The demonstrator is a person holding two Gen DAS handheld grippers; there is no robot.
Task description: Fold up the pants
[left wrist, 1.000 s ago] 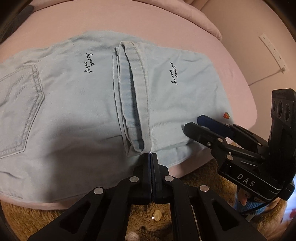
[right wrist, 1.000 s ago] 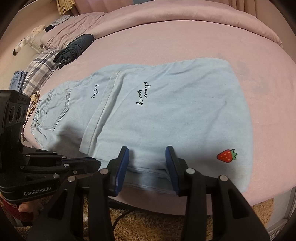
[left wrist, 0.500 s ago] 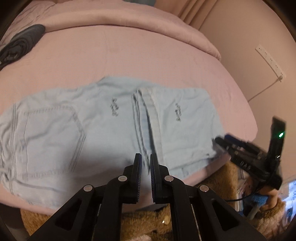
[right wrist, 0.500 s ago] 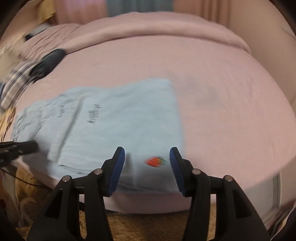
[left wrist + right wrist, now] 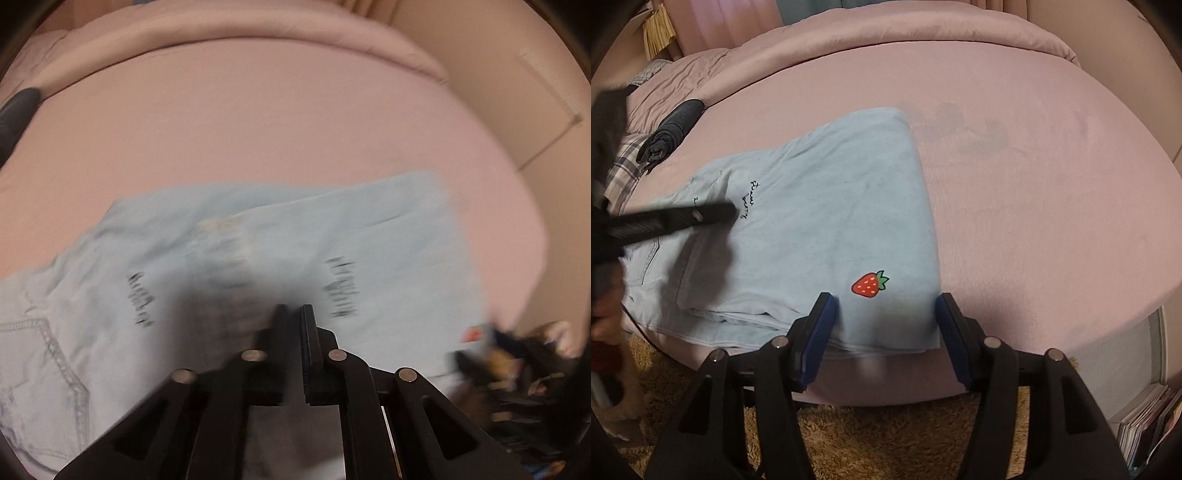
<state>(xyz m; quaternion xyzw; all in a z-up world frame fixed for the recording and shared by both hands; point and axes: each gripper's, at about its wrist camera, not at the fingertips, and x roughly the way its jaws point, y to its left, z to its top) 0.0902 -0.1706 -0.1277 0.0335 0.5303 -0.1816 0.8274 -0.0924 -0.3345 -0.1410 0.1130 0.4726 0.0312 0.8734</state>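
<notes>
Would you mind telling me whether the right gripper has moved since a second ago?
Yes. The right gripper has shifted rightward along the pants' near edge: the strawberry print, earlier right of its fingers, now sits between them.

Left gripper (image 5: pixel 293 314): one second ago its jaws were pressed together at the near edge of the pants (image 5: pixel 827 206), at the cuff fold. Half a second ago they had parted slightly and drawn back from the bed. Now a narrow gap remains between them, and the gripper has advanced over the fabric, casting a dark shadow on the cuff area; the left view is motion-blurred.

Right gripper (image 5: pixel 882 328): its jaws have widened across the three moments. One second ago it sat left of the strawberry print (image 5: pixel 870 284). It has shifted toward the pants' right corner, and the print now lies between and ahead of the fingertips.
</notes>
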